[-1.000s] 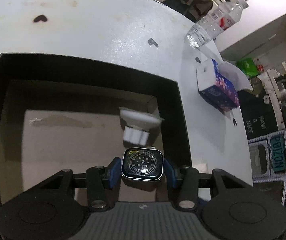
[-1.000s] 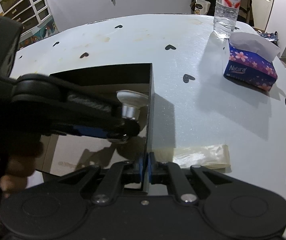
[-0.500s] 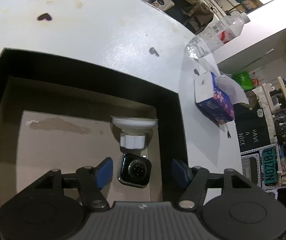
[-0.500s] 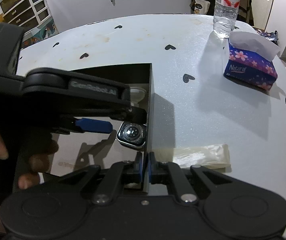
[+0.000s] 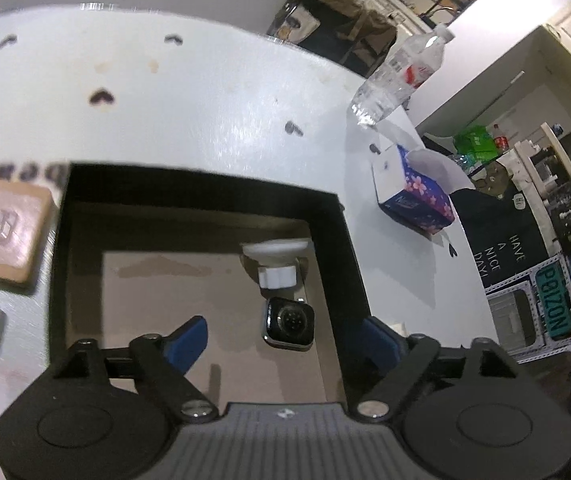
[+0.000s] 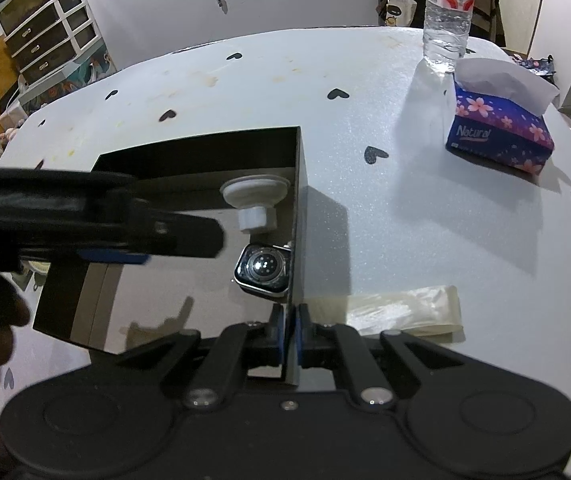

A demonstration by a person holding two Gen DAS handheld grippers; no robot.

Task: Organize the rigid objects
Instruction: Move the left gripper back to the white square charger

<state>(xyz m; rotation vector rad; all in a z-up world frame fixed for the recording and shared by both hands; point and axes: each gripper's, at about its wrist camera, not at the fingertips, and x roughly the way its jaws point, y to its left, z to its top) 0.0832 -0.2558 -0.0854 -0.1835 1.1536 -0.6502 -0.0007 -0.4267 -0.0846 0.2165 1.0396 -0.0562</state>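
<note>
The watch body (image 5: pixel 288 322) lies sensor-back up on the floor of the black box (image 5: pixel 201 184), in the corner by the right wall, just below the white suction mount (image 5: pixel 275 258). Its long axis runs roughly along that wall, toward the mount. The left gripper (image 5: pixel 281 344) has just been opening, its 2 blue pads clear of the watch and holding nothing. The right gripper (image 6: pixel 289 330) is clenched on the box's wall, likely to steady it. A tan block (image 5: pixel 7 230) waits outside, probably next.

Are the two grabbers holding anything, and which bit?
The right gripper pinches the black box's side wall. The left gripper holds nothing; its jaws have just opened above the watch.
</note>
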